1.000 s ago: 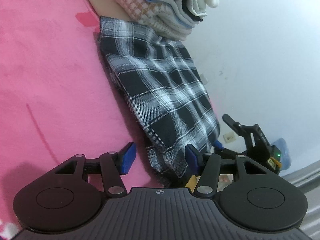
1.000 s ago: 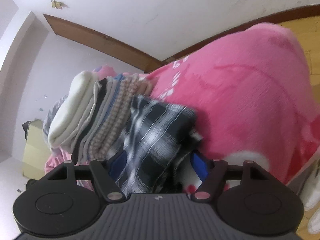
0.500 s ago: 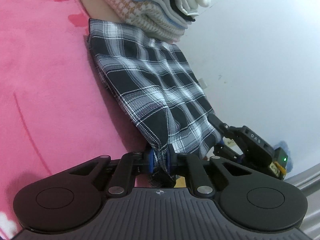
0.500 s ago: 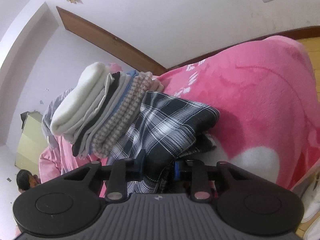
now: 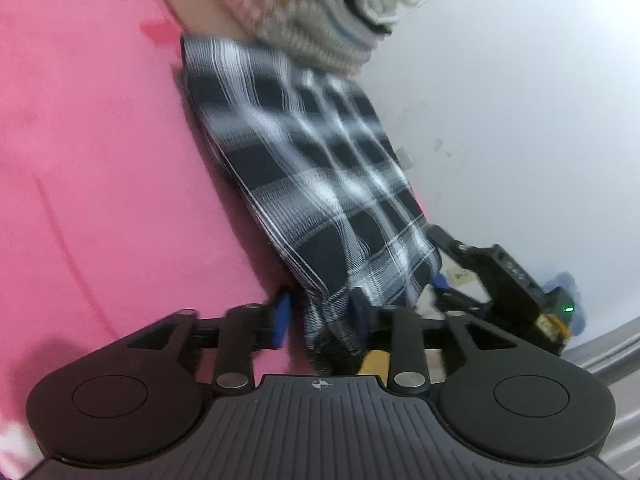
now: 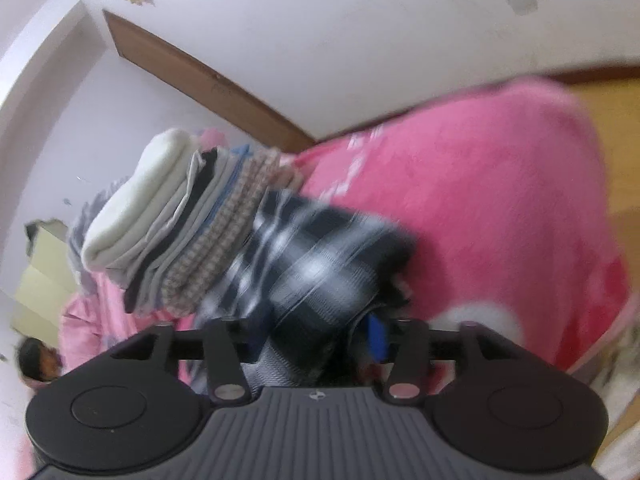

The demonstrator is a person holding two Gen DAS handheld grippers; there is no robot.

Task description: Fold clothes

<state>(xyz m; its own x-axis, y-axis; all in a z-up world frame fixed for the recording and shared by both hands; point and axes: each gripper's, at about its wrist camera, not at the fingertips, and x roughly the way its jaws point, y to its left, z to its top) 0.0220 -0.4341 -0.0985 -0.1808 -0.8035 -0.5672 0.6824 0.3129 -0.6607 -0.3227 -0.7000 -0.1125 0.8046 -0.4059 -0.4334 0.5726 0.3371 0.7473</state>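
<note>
A folded black-and-white plaid garment lies on the pink blanket, against a stack of folded clothes. My left gripper straddles its near corner. The jaws are opening, and a gap shows between the left pad and the cloth. In the right wrist view the plaid garment leans on the stack. My right gripper is at its near edge, jaws opening with cloth between them; its left finger is hidden behind the fabric. The right gripper also shows beyond the garment's corner in the left wrist view.
The pink blanket covers the bed, whose edge drops to a wooden floor on the right. A white wall stands close behind the garment. A person's head and a pale yellow cabinet are at the far left.
Half a second ago both grippers were shut on the plaid garment's near edge; now both sets of jaws have parted. The picture is blurred by motion.
</note>
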